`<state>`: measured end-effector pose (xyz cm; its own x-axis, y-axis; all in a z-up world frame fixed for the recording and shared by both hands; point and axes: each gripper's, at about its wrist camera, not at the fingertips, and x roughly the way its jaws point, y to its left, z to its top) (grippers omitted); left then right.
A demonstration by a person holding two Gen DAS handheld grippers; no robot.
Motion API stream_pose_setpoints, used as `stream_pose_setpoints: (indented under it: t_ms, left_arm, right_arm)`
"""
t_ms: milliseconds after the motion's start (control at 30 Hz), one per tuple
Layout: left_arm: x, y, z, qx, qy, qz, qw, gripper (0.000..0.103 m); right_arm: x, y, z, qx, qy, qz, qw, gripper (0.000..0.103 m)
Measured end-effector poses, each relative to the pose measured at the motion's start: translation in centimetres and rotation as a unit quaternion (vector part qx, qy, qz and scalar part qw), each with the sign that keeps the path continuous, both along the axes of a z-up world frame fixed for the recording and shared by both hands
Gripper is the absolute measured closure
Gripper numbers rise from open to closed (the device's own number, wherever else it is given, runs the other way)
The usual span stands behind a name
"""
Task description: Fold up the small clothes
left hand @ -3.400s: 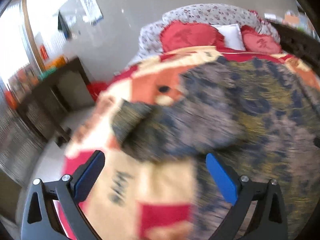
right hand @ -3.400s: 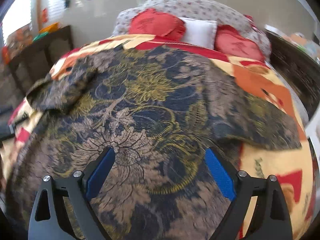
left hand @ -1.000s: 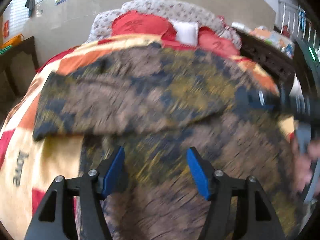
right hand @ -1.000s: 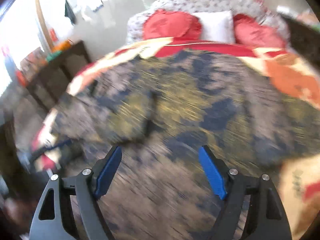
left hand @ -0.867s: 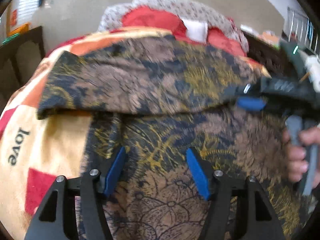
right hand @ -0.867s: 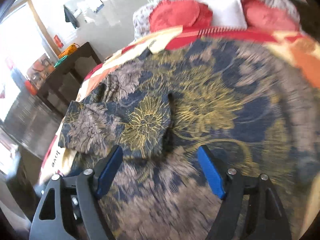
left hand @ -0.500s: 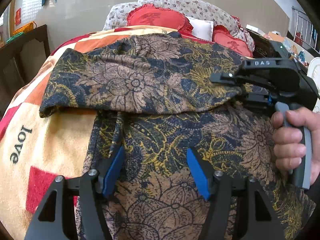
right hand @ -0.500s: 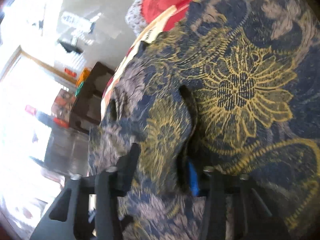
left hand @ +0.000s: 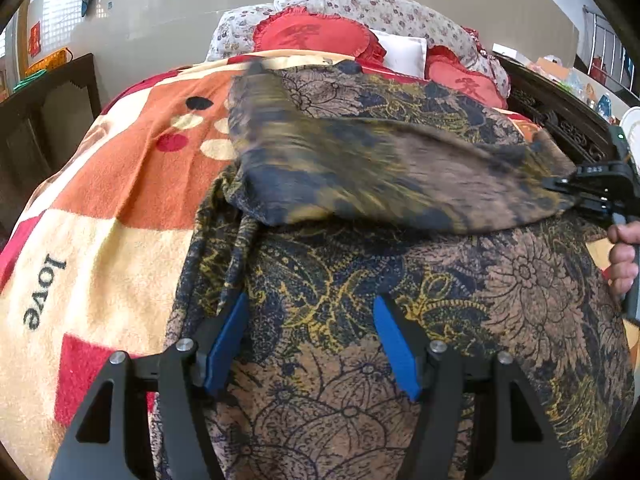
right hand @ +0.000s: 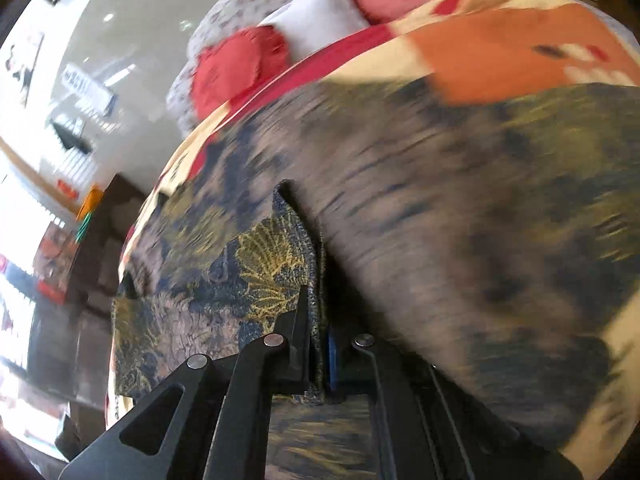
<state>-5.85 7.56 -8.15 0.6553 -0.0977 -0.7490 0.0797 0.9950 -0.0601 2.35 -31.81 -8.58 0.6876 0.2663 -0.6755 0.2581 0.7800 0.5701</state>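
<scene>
A dark blue, brown and gold floral garment [left hand: 440, 288] lies spread on the bed blanket [left hand: 120, 184]. My left gripper [left hand: 312, 344] stands open low over the garment's near left part, its blue pads on either side of flat cloth. One sleeve [left hand: 360, 176] is folded across the body, blurred and stretched to the right. At the right edge my right gripper [left hand: 576, 196], held by a hand [left hand: 622, 256], pinches the sleeve's end. In the right wrist view the right gripper [right hand: 318, 344] has its jaws closing, with a fold of the sleeve [right hand: 256, 276] between the pads.
Red heart-shaped pillows [left hand: 316, 36] and a white pillow [left hand: 404, 54] lie at the head of the bed. A dark wooden cabinet [left hand: 48, 112] stands to the left. A carved dark bed rail [left hand: 560, 112] runs along the right side.
My right gripper went from open to closed on the sleeve and pulled it right across the garment, baring more orange blanket on the left. The left gripper has stayed put, open.
</scene>
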Motion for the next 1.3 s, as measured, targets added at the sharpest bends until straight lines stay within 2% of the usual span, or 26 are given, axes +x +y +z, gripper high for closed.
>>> stream_pose_setpoints:
  t_ms: [133,267,467,667,700,733,800,833,867,933,1000,1033,1067,1100,1200,1233,1300]
  left_arm:
    - [0.0,-0.1,0.0,0.002,0.0,0.0,1.0,0.034]
    - [0.0,-0.2,-0.1,0.004,0.001,-0.003,1.0,0.032]
    - [0.4,0.3,0.5,-0.012,0.003,-0.005,0.9999,0.03]
    - [3.3,2.4,5.1,-0.057,-0.06,0.046,0.9955,0.031]
    - [4.4,2.5,5.9,-0.061,-0.066,0.046,0.9949,0.032]
    - [5.6,2.4,6.4,-0.061,-0.071,0.043,0.9947,0.04]
    - [8.4,1.8,6.9,-0.052,-0.067,0.035,0.9958,0.062]
    - [10.1,1.5,6.8,-0.048,-0.057,0.032,0.9967,0.081]
    - [11.9,1.1,6.4,-0.042,-0.043,0.032,0.9977,0.09]
    - [14.3,0.5,5.0,-0.016,-0.021,0.041,0.9988,0.09]
    - [16.5,0.8,1.6,0.017,0.04,0.061,0.9972,0.091]
    - [16.4,0.9,0.4,0.017,0.036,0.059,0.9975,0.09]
    - [15.9,0.6,0.4,0.027,0.01,0.055,0.9981,0.09]
    - [15.6,0.1,0.3,0.046,0.002,0.054,0.9975,0.09]
    - [15.5,-0.6,0.4,0.069,0.0,0.051,0.9963,0.09]
    - [15.4,-0.4,0.4,0.065,0.0,0.051,0.9966,0.09]
    - [15.2,0.1,0.5,0.043,-0.002,0.05,0.9978,0.09]
  right_arm:
    - [-1.7,-3.4,0.7,0.008,0.003,-0.034,0.999,0.087]
    - [-2.9,-2.4,0.8,-0.013,0.01,-0.029,0.999,0.087]
    - [-3.9,-2.0,-0.2,0.03,0.039,-0.039,0.998,0.087]
    - [-3.2,-0.8,-0.2,-0.005,0.059,-0.015,0.998,0.089]
    - [-3.1,-0.6,-0.1,-0.01,0.059,-0.013,0.998,0.089]
    - [-3.0,-0.4,0.1,-0.016,0.06,-0.009,0.998,0.089]
    - [-3.2,-0.3,1.1,-0.036,0.057,-0.004,0.998,0.086]
    - [-3.5,-0.2,1.9,-0.055,0.052,-0.009,0.997,0.083]
    - [-4.1,-0.2,2.8,-0.073,0.042,-0.013,0.996,0.081]
    - [-5.0,-0.2,4.3,-0.088,0.019,-0.009,0.996,0.079]
    - [-6.1,0.0,5.9,-0.11,-0.005,-0.005,0.994,0.077]
    - [-6.6,0.3,6.7,-0.117,-0.021,-0.001,0.993,0.077]
    - [-6.9,0.6,7.2,-0.12,-0.035,0.005,0.992,0.077]
    - [-6.9,1.2,7.7,-0.12,-0.05,0.015,0.991,0.077]
    - [-4.8,3.8,7.9,-0.122,-0.067,0.06,0.988,0.077]
    - [-3.9,4.5,7.6,-0.129,-0.064,0.072,0.987,0.077]
    - [-1.3,5.9,6.2,-0.18,-0.028,0.066,0.981,0.077]
